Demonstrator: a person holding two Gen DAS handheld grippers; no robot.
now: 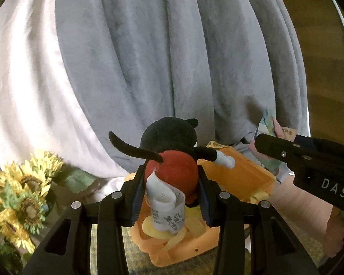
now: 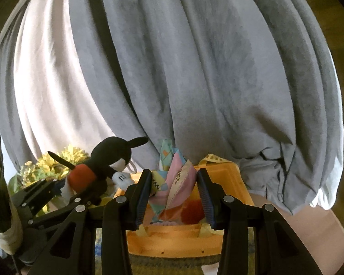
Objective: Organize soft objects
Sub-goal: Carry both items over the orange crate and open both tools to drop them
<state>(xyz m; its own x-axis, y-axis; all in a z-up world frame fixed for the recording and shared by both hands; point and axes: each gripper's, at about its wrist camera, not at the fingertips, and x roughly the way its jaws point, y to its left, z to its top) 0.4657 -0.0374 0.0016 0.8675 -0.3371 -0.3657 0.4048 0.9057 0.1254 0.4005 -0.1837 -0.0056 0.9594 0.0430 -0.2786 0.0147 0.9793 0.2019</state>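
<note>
While the orange bin (image 2: 220,178) is waiting low in the frame to collect the soft things, the left gripper (image 1: 170,192) is clamping the mouse plush (image 1: 172,158) above it and the right gripper (image 2: 174,190) is squeezing a pastel pouch (image 2: 172,183) at center.

White letters "DAS" stand on the black body of the right gripper (image 1: 318,160). The plush mouse's white tag (image 1: 165,208) carries print too small to read.

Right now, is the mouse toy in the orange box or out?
Out. The left gripper holds the mouse toy above the orange box.
</note>
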